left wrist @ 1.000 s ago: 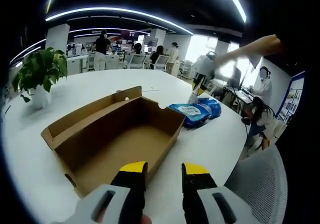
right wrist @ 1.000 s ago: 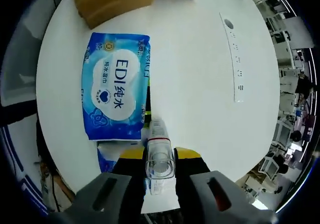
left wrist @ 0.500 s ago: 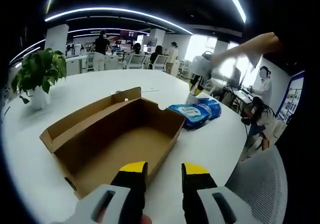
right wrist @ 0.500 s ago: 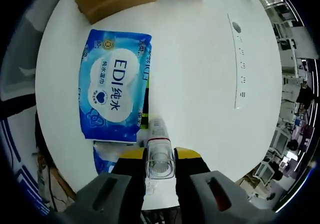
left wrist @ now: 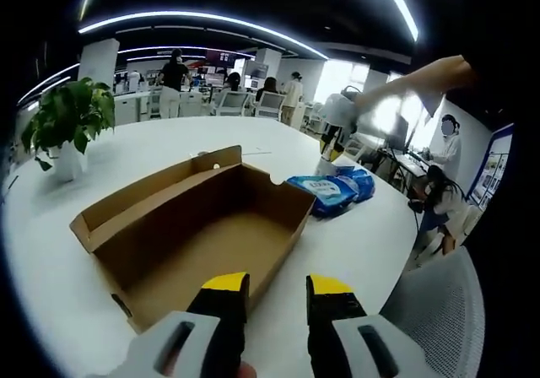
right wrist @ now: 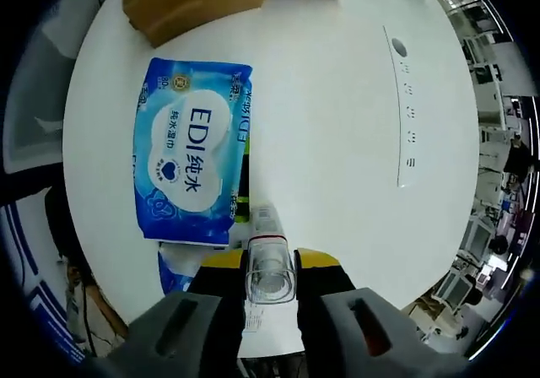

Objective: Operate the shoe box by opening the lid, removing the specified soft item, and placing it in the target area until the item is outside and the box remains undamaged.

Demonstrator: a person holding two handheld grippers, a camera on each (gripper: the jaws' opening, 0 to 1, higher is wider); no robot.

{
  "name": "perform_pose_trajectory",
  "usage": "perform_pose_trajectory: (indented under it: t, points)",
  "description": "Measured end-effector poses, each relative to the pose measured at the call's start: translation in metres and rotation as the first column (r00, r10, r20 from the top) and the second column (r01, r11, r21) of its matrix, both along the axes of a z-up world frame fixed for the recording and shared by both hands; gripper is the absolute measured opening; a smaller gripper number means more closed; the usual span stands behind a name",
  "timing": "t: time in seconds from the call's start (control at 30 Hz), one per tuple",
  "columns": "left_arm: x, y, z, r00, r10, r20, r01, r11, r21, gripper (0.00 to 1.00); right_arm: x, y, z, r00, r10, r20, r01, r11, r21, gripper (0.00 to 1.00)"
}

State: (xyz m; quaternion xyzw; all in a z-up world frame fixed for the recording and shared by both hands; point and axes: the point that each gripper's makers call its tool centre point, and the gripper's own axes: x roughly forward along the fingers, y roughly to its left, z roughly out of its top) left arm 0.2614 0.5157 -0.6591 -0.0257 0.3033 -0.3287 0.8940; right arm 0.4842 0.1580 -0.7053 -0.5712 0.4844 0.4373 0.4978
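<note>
Gripping clear bottle [right wrist: 269, 264]: right tongs [right wrist: 269, 260]

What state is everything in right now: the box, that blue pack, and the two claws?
Shoe box: open, empty inside.
Blue wet-wipes pack: lying flat on the table, outside the box.
Left claw: open, holding nothing.
Right claw: shut on a clear plastic bottle.
</note>
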Motion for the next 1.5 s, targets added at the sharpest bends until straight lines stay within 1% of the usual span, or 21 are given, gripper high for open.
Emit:
perform_pose_trajectory:
  t: [0.53,0.8,1.2,1.3,1.4,1.5]
  points:
    - [0.0022,-0.0007,0.0012,1.0,0.0,0.0,0.0,1.0,-0.002,0.27,0.0033,-0.0041,-0.001,1.0,-0.022,0.0,0.022,1.0,0.004,0.2]
    - [0.003,-0.0033,0.0012,1.0,-0.005,-0.001,0.005,1.0,-0.002,0.27,0.0044,-0.0026,-0.0003,0.999,-0.05,-0.002,0.05,0.998,0.024,0.2]
    - [0.005,-0.0062,0.0032,1.0,-0.008,0.006,0.008,1.0,-0.003,0.27,0.006,-0.003,0.0013,0.996,-0.086,-0.004,0.086,0.995,0.046,0.23]
    - [0.0053,-0.0059,0.0034,1.0,-0.007,0.006,0.007,1.0,-0.004,0.27,0.008,-0.0032,0.0023,0.997,-0.081,0.004,0.081,0.995,0.054,0.23]
    - [0.0049,-0.0049,0.0032,1.0,-0.005,0.006,0.005,1.0,-0.004,0.27,0.0095,-0.0037,0.0035,0.996,-0.084,0.011,0.083,0.995,0.06,0.27]
    - [0.004,-0.0032,0.003,1.0,-0.002,0.006,0.002,1.0,-0.003,0.27,0.0086,-0.0039,0.0046,0.996,-0.091,0.007,0.09,0.994,0.066,0.26]
